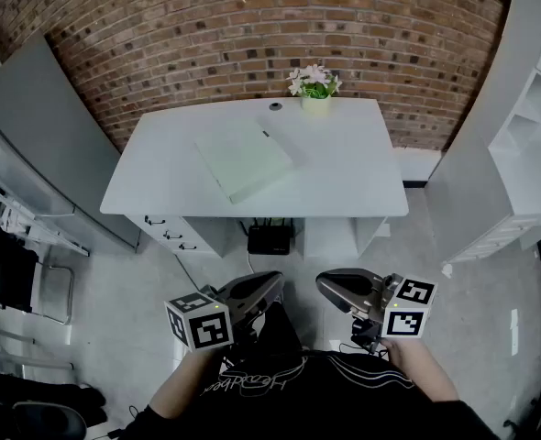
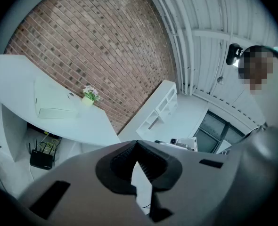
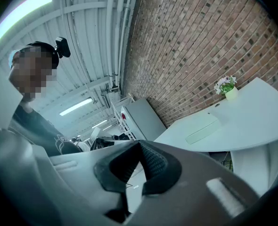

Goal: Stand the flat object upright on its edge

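A flat pale green object (image 1: 247, 161) lies flat on the white desk (image 1: 344, 183), left of its middle; it also shows as a pale slab (image 2: 52, 100) in the left gripper view and a thin strip (image 3: 202, 129) in the right gripper view. My left gripper (image 1: 272, 287) and right gripper (image 1: 324, 287) are held low near the person's body, well short of the desk. Both are shut with nothing between the jaws, their tips meeting in the left gripper view (image 2: 137, 144) and the right gripper view (image 3: 140, 144).
A small pot of flowers (image 1: 314, 84) stands at the desk's back edge beside a round cable hole (image 1: 275, 106). A black router (image 1: 270, 240) sits on the floor under the desk. Grey cabinet (image 1: 41, 126) at left, white shelving (image 1: 527, 136) at right, brick wall behind.
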Available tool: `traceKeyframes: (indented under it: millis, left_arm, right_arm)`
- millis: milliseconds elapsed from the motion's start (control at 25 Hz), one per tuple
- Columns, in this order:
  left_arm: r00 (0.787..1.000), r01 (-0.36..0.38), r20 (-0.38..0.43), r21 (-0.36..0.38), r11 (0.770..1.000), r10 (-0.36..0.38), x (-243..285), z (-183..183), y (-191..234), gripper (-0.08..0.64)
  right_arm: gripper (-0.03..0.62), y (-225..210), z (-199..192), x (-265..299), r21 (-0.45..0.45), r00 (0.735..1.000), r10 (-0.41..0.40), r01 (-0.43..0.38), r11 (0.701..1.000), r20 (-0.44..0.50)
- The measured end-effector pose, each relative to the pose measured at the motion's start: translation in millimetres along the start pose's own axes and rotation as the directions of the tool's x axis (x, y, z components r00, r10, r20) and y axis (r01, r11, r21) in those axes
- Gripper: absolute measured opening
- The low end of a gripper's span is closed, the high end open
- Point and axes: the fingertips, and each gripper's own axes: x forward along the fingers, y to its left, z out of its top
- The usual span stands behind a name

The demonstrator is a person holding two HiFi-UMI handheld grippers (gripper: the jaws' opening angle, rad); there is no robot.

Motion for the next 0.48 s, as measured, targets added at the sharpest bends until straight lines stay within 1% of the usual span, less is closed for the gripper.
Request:
traceKeyframes:
  millis: [200,360,480]
  left_arm:
    - [1.0,-0.006,0.018,0.033,0.999,0.006,-7,14,-4,0.002]
    - [0.999,-0.011,0.048,0.025,1.0,0.01,-14,25,4,0.002]
    - [0.998,-0.022,0.067,0.034,0.999,0.02,-16,34,13,0.002]
  right_arm:
    - [0.005,3,9,5,-0.023,1.0,0.006,-0.006,1.0,-0.003]
    - [0.005,0,16,15,-0.022,1.0,0.02,-0.02,1.0,0.004]
    - [0.005,-8,17,23,-0.023,1.0,0.013,-0.013,1.0,-0.009]
